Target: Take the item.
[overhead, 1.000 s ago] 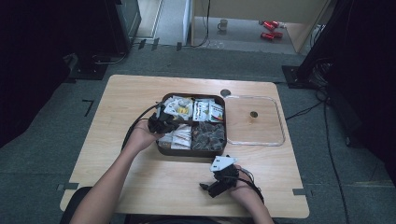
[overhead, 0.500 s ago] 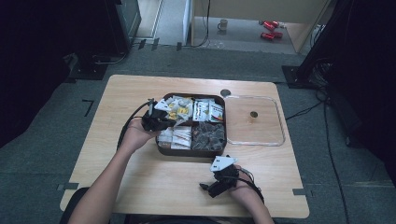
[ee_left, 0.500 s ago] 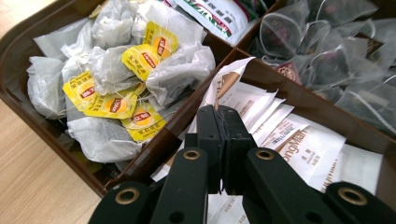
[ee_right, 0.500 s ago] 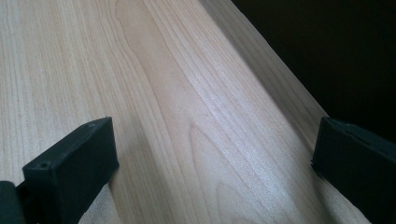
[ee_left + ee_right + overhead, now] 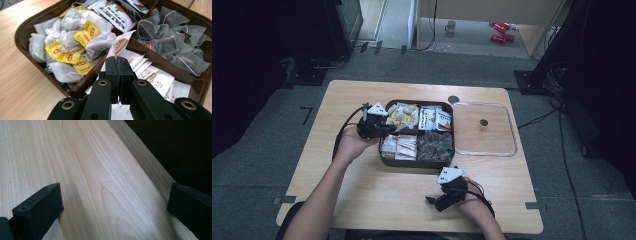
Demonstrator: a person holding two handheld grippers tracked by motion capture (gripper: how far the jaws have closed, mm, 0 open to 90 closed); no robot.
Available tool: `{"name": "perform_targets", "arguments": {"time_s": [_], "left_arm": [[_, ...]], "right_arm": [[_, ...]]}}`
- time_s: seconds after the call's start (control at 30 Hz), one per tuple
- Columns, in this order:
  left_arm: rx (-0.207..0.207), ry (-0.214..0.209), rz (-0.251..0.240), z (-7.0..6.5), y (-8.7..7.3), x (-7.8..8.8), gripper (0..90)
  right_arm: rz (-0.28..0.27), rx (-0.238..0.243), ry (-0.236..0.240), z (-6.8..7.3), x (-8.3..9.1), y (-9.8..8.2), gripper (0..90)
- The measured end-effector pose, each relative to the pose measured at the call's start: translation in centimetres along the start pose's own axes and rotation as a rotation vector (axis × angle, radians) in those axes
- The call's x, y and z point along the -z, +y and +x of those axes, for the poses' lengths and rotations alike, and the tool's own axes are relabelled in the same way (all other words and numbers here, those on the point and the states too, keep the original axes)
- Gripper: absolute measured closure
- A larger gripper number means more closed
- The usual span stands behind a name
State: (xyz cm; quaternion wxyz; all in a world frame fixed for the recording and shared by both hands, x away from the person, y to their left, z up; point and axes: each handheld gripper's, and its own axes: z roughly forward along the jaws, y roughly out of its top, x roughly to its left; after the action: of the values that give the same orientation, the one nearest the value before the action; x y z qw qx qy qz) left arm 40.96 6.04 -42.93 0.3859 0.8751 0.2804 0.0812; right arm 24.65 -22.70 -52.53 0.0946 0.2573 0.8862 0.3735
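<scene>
Wooden table (image 5: pixel 362 200) on grey floor, dark room around.

High view: brown tray (image 5: pixel 417 162) with 4 compartments at table centre, clear lid (image 5: pixel 512 130) lying just beside it at 3 o'clock. Left gripper (image 5: pixel 396 129) at the tray's 9 o'clock edge, pointing inward over the divider. Right gripper (image 5: pixel 432 201) at 6 o'clock of the tray, well apart from it, resting near the table's front edge.

Left gripper view: jaws pressed together, clamped on the corner of 1 white sachet (image 5: pixel 119 45), which stands up at 12 o'clock from the tips, raised above the stack of sachets (image 5: pixel 155 80) in the near compartment. Yellow-tagged tea bags (image 5: pixel 75 47) at 10 o'clock, pyramid bags (image 5: pixel 172 42) at 2 o'clock, printed packets (image 5: pixel 115 11) at 12 o'clock.

Right gripper view: jaws wide apart, nothing between them, bare wood beneath.

Judged progress: early. Sachet gripped and apparently lifted out of its stack; carrying it clear of the tray and setting it down somewhere not yet done. Destination not shown.
</scene>
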Motion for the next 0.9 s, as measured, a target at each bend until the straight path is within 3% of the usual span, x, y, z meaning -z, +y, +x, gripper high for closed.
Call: {"name": "perform_targets", "arguments": {"time_s": [0.23,0.47,0.77,0.9], "left_arm": [[0.035,-0.013,-0.048,0.4,0.0,1.6,90.0],[0.066,-0.008,-0.066,0.9,-0.3,2.6,89.9],[0.086,0.009,-0.088,1.3,-0.7,3.8,89.8],[0.113,0.021,-0.101,1.8,-1.1,4.6,89.8]], "right_arm": [[0.000,0.000,0.000,0.0,0.0,0.0,0.0],[0.000,0.001,0.000,0.0,0.0,0.0,0.0],[0.001,0.002,0.001,0.0,0.0,0.0,0.0],[0.001,0.003,0.002,0.0,0.0,0.0,0.0]]}}
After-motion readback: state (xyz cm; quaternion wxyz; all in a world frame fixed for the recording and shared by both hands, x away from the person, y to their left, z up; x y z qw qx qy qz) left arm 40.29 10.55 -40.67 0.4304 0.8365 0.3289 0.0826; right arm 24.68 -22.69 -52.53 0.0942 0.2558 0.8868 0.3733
